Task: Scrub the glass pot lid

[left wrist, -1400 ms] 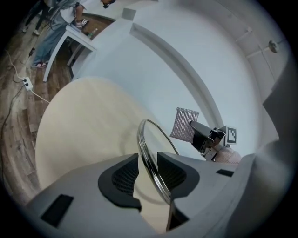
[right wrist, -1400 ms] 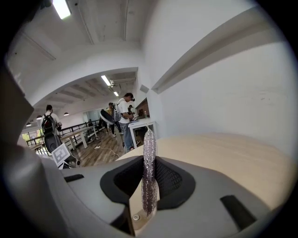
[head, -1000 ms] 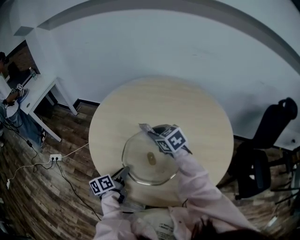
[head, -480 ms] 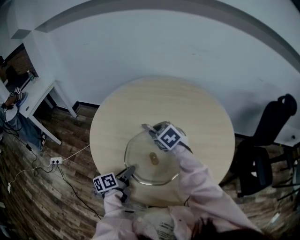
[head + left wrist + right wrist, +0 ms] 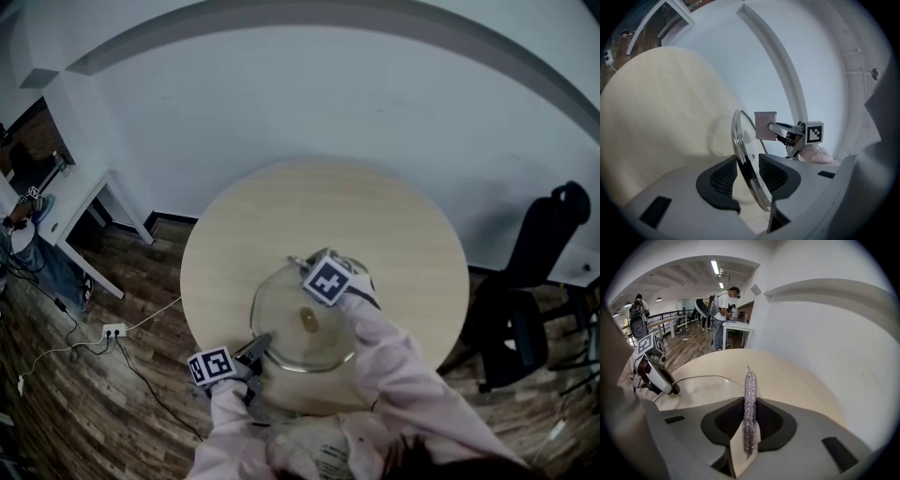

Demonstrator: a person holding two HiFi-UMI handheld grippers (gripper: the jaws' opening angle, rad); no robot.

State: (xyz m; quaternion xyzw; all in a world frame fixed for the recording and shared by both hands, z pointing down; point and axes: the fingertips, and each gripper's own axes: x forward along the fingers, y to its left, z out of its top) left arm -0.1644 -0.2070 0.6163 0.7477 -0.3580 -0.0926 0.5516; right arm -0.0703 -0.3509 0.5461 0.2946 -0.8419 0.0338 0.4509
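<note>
Pale wood table (image 5: 375, 216), round, fills the middle of the head view, and the glass pot lid (image 5: 281, 319) lies on its near half, just below centre frame, brown knob (image 5: 307, 320) up.

My left gripper (image 5: 261, 345) comes in from the lower left at the lid's near rim. In the left gripper view the steel rim runs straight between the fingers (image 5: 723, 178). They have just been closing, but I can see a sliver of space beside the rim, so they stand spread round it rather than pinching it.

My right gripper (image 5: 749, 416) has its fingers pressed together on a silvery mesh scrub pad (image 5: 749, 399), seen edge-on in the right gripper view and standing up out of the pinch. In the head view that pad sits at the lid's far rim, just above the knob. I cannot tell whether it touches the glass.

A black chair (image 5: 525, 309) stands at the right edge of the frame, a white desk (image 5: 80, 192) at the upper left, and a power strip (image 5: 113, 330) lies on the wooden floor at left.
</note>
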